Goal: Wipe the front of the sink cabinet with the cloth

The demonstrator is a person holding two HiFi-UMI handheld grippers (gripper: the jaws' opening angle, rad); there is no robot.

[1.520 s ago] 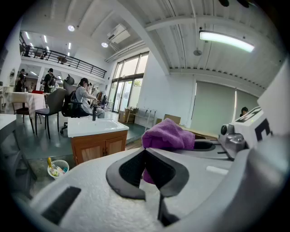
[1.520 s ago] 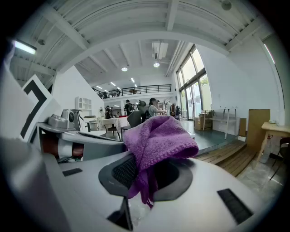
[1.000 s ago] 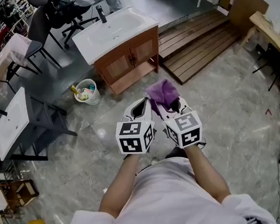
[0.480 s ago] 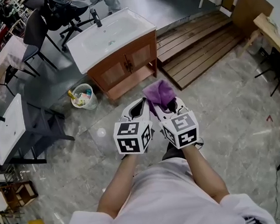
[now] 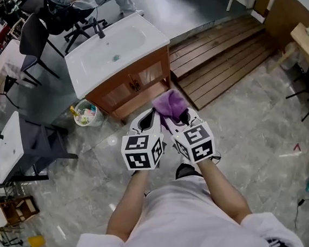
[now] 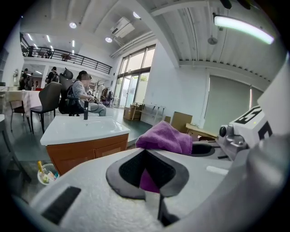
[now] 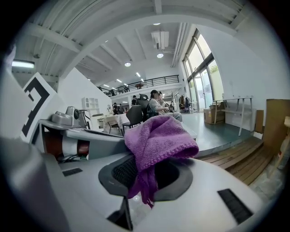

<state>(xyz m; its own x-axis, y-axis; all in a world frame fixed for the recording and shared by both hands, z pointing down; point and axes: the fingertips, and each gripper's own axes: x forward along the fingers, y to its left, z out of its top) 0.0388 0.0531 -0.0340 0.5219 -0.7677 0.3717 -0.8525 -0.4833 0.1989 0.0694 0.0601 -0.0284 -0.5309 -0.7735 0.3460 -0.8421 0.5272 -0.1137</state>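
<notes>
Head view: a person in a pale top stands on a grey marbled stone floor (image 5: 251, 116) and holds two grippers side by side. The left gripper (image 5: 147, 119) and the right gripper (image 5: 182, 118) almost touch. A crumpled purple terry cloth (image 5: 170, 103) bulges from the tips of the right jaws. Ahead of the jaws and a little to their left stands the wooden sink cabinet (image 5: 134, 87), apart from the cloth. It has two small doors and a white basin top (image 5: 112, 48) with a black tap (image 5: 99, 29). A small white waste basket (image 5: 84, 113) sits on the floor left of the cabinet. A slatted wooden platform (image 5: 218, 54) lies ahead and right of the jaws. Black chairs (image 5: 32, 37) stand beyond the basin.

Left gripper view: the left jaws are drawn close together, leaving only a slim dark-padded opening. A patch of purple shows inside that opening; whether the pads pinch it cannot be told. The bulk of the cloth sits just right of these jaws. The cabinet front stands ahead and to the left, with the waste basket beside it. Beyond it a person sits on a chair (image 6: 84, 93) in a tall, white-walled hall with large windows.

Right gripper view: the right jaws are clamped on the cloth, which mounds above the dark pads and hangs in a fringe below them. The wooden platform lies ahead to the right, and a railed balcony (image 7: 145, 82) runs along the far wall.
</notes>
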